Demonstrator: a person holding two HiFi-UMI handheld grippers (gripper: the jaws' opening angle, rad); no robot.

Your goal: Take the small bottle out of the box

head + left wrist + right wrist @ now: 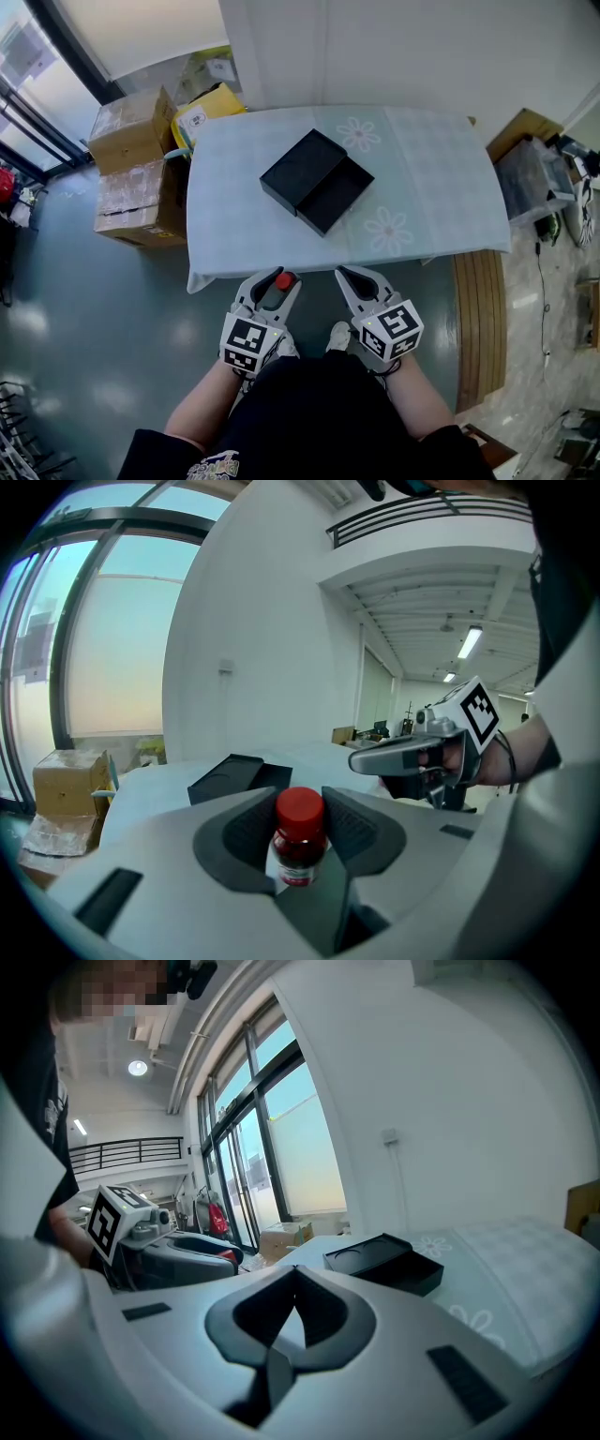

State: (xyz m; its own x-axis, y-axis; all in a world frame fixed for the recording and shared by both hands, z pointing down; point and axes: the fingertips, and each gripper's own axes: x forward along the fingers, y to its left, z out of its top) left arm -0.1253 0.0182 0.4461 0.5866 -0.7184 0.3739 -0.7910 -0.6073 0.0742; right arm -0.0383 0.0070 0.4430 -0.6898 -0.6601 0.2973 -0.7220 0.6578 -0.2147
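A small bottle [285, 278] with a red cap and dark red contents is held in my left gripper [277, 285], below the table's near edge. In the left gripper view the bottle [299, 834] stands upright, and my left gripper [300, 855] is shut on its body. The black box [333, 195] lies open and empty-looking on the table [431, 187], its lid [302, 171] resting partly against it. My right gripper [348, 276] hangs beside the left one, shut with nothing in it [294, 1290]. The box [386, 1262] shows ahead of it.
Cardboard boxes [139, 173] and a yellow carton [212, 107] stand on the floor left of the table. A wooden bench [478, 314] and a crate [530, 176] are at the right. A wall runs behind the table.
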